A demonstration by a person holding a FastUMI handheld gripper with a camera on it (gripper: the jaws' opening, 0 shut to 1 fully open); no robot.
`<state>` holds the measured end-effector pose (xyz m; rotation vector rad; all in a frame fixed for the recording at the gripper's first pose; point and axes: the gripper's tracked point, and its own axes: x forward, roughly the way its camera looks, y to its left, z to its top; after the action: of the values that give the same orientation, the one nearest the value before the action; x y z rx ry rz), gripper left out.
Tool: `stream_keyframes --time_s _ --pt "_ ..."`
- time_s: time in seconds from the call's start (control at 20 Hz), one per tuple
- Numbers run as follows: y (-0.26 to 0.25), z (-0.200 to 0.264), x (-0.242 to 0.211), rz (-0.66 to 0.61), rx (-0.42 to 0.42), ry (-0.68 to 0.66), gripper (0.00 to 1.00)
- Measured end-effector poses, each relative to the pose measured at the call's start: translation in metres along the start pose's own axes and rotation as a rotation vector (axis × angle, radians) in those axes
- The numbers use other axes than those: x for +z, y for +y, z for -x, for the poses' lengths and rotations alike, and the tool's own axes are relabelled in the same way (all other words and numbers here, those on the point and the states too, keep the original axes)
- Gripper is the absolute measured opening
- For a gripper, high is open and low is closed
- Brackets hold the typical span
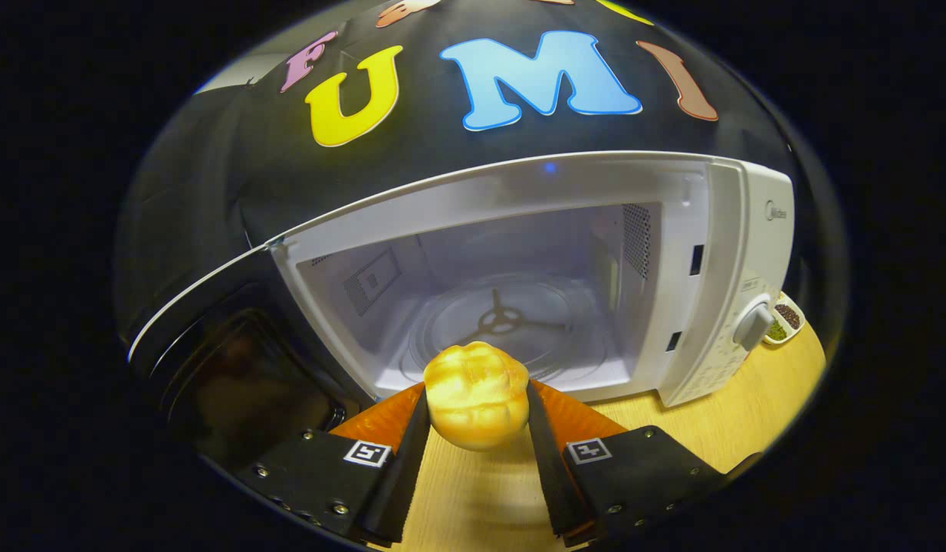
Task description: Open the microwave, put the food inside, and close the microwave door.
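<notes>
Now the boxy white microwave (757, 253) stands just ahead of the claw (477, 418), its dark glass door (228, 360) swung open. Carry on level over the sill and lower onto the round glass turntable (511, 326) beyond the fingers, easing off only there: the claw is clenched on the small golden bread roll (475, 395)

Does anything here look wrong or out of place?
Nothing stands out. The gripper is shut on the bread roll, just in front of the microwave, whose door hangs wide open.
</notes>
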<state>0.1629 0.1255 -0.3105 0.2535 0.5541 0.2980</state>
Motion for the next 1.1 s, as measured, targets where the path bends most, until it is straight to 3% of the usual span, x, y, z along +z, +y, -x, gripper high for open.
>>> stream_keyframes --time_s 0.3,0.65,1.1 --pt "0.006 -0.046 0.014 -0.084 -0.015 -0.022 0.69" --pt "0.02 -0.07 0.021 -0.205 0.002 -0.088 0.69" --pt "0.006 -0.095 0.008 -0.323 -0.052 -0.11 0.69"
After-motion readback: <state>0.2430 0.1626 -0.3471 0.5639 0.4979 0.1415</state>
